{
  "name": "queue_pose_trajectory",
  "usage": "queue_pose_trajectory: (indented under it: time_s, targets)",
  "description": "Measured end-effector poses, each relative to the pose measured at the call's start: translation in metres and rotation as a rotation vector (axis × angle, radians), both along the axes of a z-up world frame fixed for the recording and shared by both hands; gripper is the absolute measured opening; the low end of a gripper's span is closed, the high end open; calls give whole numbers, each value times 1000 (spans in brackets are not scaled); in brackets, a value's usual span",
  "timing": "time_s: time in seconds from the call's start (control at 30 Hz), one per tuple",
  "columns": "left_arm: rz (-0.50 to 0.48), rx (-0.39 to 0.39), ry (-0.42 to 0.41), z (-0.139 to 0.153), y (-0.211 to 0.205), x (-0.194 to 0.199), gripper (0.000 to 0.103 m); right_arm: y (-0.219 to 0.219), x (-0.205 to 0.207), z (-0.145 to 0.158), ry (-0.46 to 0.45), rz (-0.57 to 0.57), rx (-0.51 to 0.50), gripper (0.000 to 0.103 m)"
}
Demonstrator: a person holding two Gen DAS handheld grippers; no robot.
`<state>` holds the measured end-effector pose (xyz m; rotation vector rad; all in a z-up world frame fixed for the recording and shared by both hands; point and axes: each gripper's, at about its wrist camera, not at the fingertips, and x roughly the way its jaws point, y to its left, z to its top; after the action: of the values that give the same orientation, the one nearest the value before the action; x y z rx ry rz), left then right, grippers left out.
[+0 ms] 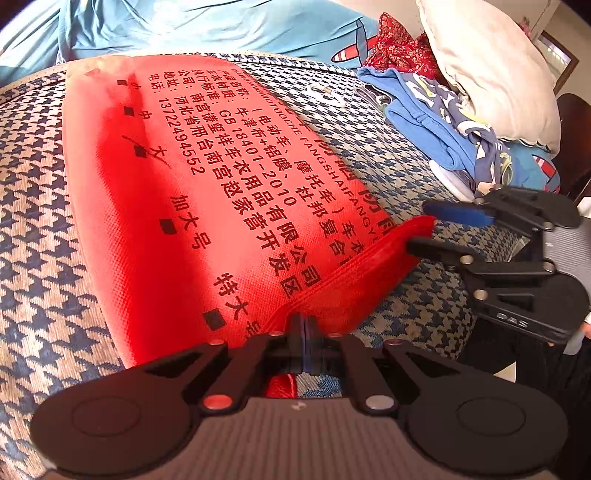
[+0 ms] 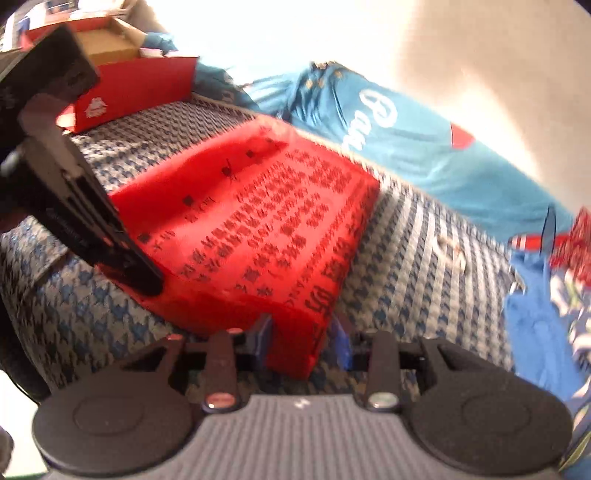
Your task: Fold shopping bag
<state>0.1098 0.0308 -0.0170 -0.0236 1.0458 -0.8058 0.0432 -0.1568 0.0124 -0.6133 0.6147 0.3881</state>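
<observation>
Red bag (image 1: 207, 206) lies flat on houndstooth cover (image 1: 44, 236), print up, near edge lifted. My left gripper (image 1: 303, 343) clamped tight on that edge. My right gripper (image 2: 300, 345) straddles near corner, jaws apart, not yet pinching. Non-woven cloth: light, limp, slightly grippy, holds soft crease, sags between grips. Best hold: hem corners, both layers pinched together.

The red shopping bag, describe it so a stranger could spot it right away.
On the blue-and-cream houndstooth bed cover, look in the middle, in front of the teal quilt. The flat red non-woven shopping bag lies there, the only red thing printed with rows of black Chinese characters.
</observation>
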Motion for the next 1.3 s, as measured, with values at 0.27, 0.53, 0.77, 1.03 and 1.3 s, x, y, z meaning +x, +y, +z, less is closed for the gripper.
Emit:
queue_pose_trajectory:
  time_s: [0.27,0.53,0.77,1.03,1.3]
  targets:
    - [4,0,10,1,-3,2,5,19,-15,-1,-62,98,-82,16]
    - [2,-1,18,1,-4,3,5,34,-18,-6,-49,158,-80,16]
    - [6,0,20,3,-6,4,5,43,-14,-14,-16,179,-71,16]
    - [-13,-2,11,8,-2,6,5,26,15,-38,119,60,41,16]
    - [-47,17,-35,16,6,-7,5,14,20,-38,157,44,115,16]
